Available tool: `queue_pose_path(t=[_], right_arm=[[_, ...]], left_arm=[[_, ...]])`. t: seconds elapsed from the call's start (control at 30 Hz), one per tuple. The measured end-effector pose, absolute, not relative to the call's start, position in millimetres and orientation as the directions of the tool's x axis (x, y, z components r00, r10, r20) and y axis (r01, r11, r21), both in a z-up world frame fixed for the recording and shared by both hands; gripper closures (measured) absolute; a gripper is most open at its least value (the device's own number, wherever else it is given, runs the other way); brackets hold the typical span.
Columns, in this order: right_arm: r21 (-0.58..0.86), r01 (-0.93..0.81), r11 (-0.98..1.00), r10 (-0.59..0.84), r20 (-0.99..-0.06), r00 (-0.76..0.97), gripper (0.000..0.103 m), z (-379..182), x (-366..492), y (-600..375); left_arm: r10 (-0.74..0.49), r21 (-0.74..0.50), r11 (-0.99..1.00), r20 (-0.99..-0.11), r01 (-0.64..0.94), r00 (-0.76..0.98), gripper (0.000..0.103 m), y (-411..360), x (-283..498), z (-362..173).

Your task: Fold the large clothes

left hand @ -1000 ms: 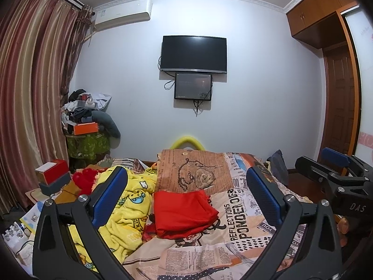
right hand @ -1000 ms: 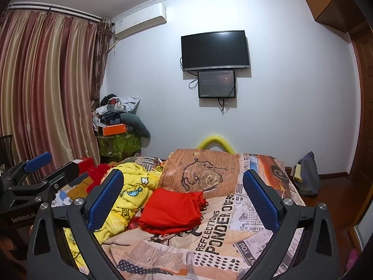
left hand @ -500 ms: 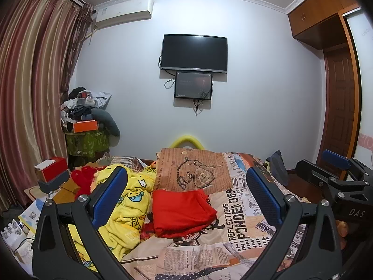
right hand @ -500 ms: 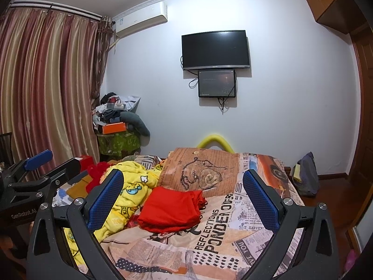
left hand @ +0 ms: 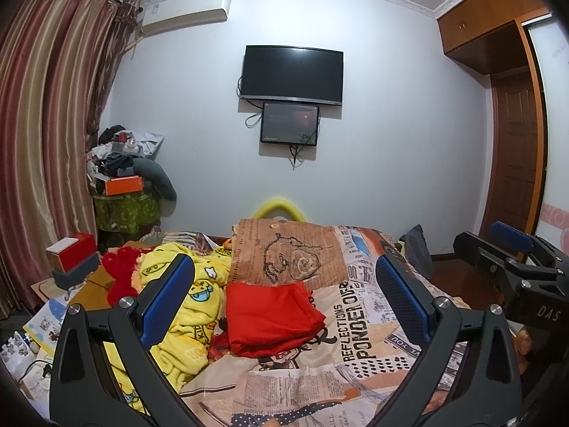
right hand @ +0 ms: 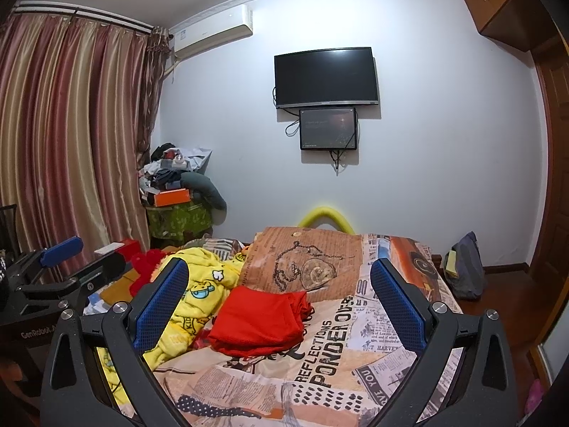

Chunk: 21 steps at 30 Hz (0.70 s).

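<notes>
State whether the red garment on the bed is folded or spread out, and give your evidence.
Folded. The red garment lies as a compact, layered rectangle on the bed cover, with stacked edges visible along its right side.

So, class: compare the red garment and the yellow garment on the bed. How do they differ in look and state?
The red garment is plain, while the yellow garment carries cartoon prints. The red garment lies folded in a compact, flattish stack; the yellow garment sprawls in a crumpled heap. The red one lies mid-bed, the yellow one toward the curtain side. Both rest on the newspaper-print bedspread, untouched by either claw.
</notes>
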State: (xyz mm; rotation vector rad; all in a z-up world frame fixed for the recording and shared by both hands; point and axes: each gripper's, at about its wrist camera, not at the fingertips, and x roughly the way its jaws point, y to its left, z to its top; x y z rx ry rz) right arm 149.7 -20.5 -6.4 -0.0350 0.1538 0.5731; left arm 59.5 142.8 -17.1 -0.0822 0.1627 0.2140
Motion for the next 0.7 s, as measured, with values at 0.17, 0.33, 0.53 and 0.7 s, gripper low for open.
queue_pose_path(t=[0.17, 0.33, 0.53, 0.7], right_arm=[[0.020, -0.542, 0.840, 0.538, -0.150, 0.829, 0.001, -3.9, 151.5, -20.9], [0.022, -0.537, 0.843, 0.534, -0.147, 0.833, 0.001, -3.1, 152.0, -20.7], [0.018, -0.535, 0.844, 0.532, -0.149, 0.834, 0.001, -3.4, 151.6, -19.7], [0.016, -0.539, 0.842, 0.535, -0.146, 0.832, 0.001, -1.8, 150.2, -20.3]], left_arm=[[0.210, -0.053, 0.974, -0.170, -0.221, 0.963, 0.001, 139.9, 58.2, -17.7], [0.197, -0.065, 0.975, -0.168, -0.211, 0.966, 0.001, 139.2, 56.7, -17.5], [0.196, -0.059, 0.976, -0.169, -0.208, 0.966, 0.001, 137.4, 56.3, -17.4], [0.189, -0.052, 0.978, -0.174, -0.201, 0.966, 0.001, 135.3, 56.4, -18.3]])
